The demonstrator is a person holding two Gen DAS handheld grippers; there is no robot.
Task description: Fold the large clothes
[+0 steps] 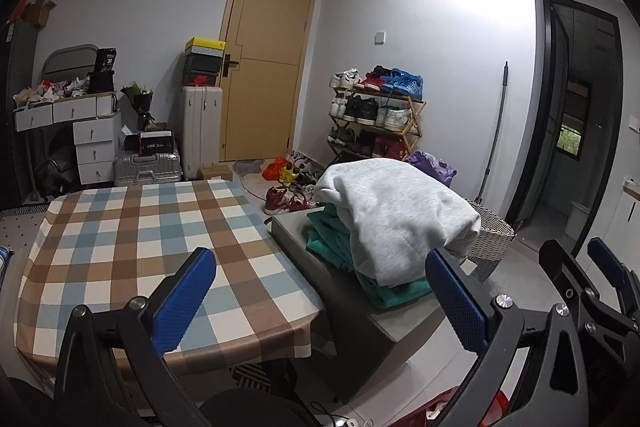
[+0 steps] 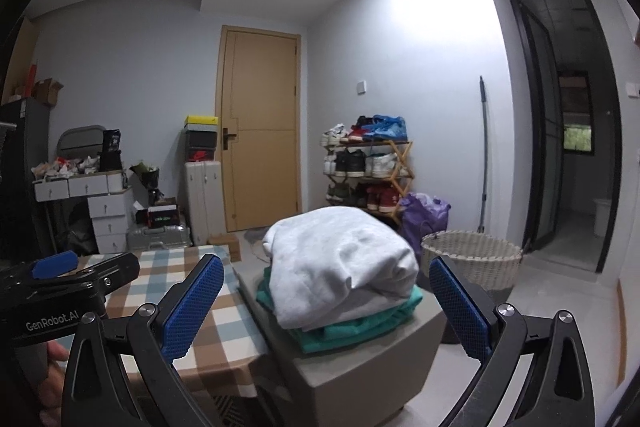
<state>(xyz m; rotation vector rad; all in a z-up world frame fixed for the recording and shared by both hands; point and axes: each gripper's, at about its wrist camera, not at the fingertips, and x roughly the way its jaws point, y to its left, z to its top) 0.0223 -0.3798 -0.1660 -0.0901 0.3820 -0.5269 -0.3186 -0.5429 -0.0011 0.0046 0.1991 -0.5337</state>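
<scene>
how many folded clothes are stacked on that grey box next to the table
2 that can be told apart: a white garment on top, and a green garment under it, both on the grey box. The green layers may be more than one piece; more could be hidden beneath.

Tan door [image 1: 264,67], shoe rack [image 1: 376,115], wicker basket [image 2: 472,259], white suitcase [image 1: 201,131], checked tablecloth [image 1: 140,247]

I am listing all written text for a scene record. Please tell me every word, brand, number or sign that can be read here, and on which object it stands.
"GenRobot.AI": white letters on the black body of the left gripper, seen in the right wrist view.
Black package on the white drawer unit: it carries white print, too small to read.
Shoe boxes beside the door: printed marks, too blurred to read.
Nothing else is legible.
</scene>
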